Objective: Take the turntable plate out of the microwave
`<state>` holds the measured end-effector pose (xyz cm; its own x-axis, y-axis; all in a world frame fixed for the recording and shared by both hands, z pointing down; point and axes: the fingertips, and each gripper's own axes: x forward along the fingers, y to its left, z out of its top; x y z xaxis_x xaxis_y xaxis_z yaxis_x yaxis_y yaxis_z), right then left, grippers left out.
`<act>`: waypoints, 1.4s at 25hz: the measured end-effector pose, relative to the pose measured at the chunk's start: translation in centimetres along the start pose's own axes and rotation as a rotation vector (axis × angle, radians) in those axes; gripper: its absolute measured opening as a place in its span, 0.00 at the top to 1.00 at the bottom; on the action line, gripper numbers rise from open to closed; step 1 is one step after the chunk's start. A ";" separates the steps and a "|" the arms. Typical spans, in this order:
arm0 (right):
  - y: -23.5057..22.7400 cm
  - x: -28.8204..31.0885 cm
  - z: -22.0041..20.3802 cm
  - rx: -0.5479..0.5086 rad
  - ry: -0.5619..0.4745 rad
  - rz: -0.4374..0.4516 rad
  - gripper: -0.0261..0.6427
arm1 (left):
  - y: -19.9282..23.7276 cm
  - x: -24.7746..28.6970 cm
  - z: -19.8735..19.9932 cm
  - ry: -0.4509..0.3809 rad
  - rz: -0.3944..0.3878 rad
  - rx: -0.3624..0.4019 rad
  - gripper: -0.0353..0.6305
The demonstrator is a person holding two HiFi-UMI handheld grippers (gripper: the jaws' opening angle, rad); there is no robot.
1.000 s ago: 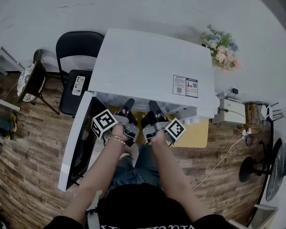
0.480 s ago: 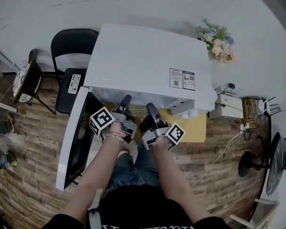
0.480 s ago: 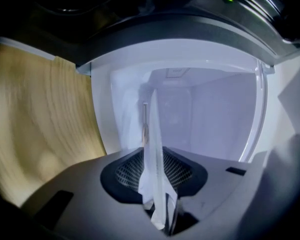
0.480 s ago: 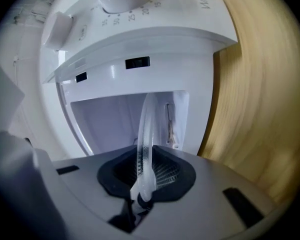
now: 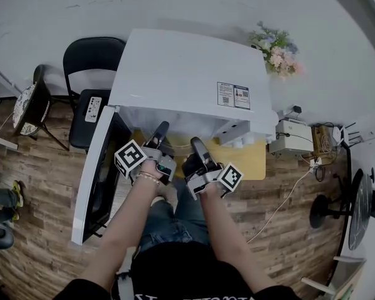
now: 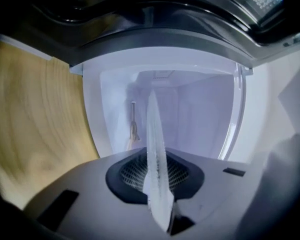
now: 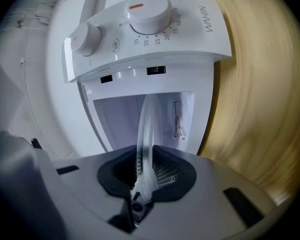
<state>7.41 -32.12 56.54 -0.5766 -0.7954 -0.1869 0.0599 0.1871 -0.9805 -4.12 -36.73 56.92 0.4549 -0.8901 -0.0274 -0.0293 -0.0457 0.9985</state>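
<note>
Clamping the clear glass turntable plate [image 6: 154,134] from two sides, you held it edge-on at the open front edge of the smooth white microwave [image 5: 187,80]. Your left gripper [image 5: 162,129], whose jaws had just been closing, pinched its thin, stippled rim. Your right gripper [image 5: 194,141] stayed clenched on the curved rim, facing two round dials [image 7: 149,14].

Microwave [image 5: 187,80] on a bench [image 5: 255,162], door [image 5: 95,180] open to the left

The door is hinged on the microwave's left side and swings out toward the person. The control panel [image 7: 145,29] sits to the right of the cavity, and the turntable plate [image 6: 155,149] is at the cavity's mouth. A chair [image 5: 90,64] stands to the left behind the door, flowers [image 5: 276,52] behind the right rear corner, and a box [image 5: 292,137] to the right of the bench.
</note>
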 end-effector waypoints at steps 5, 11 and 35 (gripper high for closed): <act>0.6 -0.8 -0.6 -0.021 0.012 -0.021 0.87 | -0.6 -1.2 -0.6 -0.002 -0.020 -0.025 0.90; 0.3 -2.0 -1.3 -0.038 0.053 -0.094 0.87 | -0.5 -2.6 -1.3 -0.023 -0.022 -0.059 0.90; 4.8 -4.5 -2.7 -0.281 0.025 -0.086 0.88 | -3.5 -10.0 -4.3 0.107 -0.085 -0.073 0.90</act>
<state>8.07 -26.11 52.82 -0.5895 -0.8017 -0.0989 -0.2165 0.2747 -0.9368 -4.69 -25.72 53.86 0.5456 -0.8307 -0.1110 0.0766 -0.0824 0.9936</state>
